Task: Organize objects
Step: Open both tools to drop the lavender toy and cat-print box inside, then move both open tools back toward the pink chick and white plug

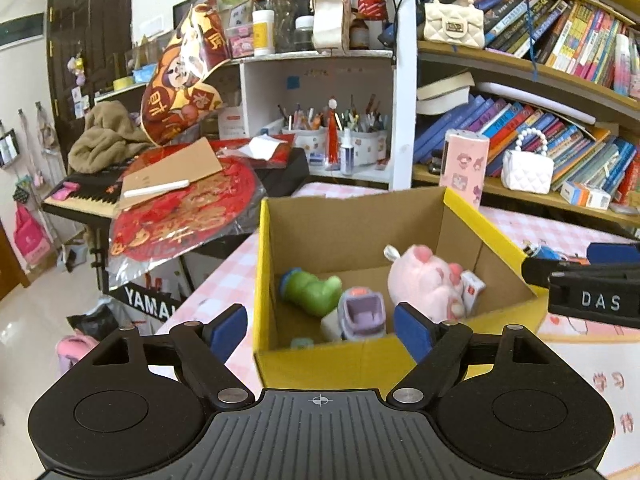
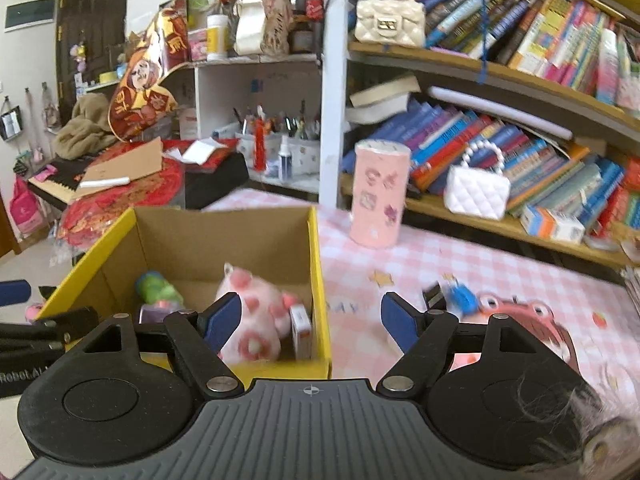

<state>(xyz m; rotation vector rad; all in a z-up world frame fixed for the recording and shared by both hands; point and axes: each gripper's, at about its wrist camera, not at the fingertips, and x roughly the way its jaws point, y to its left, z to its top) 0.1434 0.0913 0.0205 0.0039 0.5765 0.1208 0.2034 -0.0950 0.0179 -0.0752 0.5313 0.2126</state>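
A yellow-rimmed cardboard box (image 1: 262, 264) stands on the pink checked table. Inside lie a green toy (image 1: 310, 290), a purple toy (image 1: 362, 314), a pink plush pig (image 1: 428, 284) and a small white carton (image 1: 472, 288). My left gripper (image 1: 320, 328) hovers open over the box's near wall, with nothing between its blue pads. In the right wrist view, my right gripper (image 2: 311, 322) is open and empty, straddling the box's right wall (image 2: 320, 264), with the pig (image 2: 256, 320) just behind its left pad. A blue toy car (image 2: 460, 296) and a pink frog toy (image 2: 516, 312) lie on the table.
A pink cylinder (image 2: 380, 196) stands behind the box. Bookshelves with white handbags (image 2: 476, 192) fill the right side. A keyboard stacked with red decorations (image 1: 180, 208) sits left of the table. Something furry (image 2: 600, 440) is at the lower right corner.
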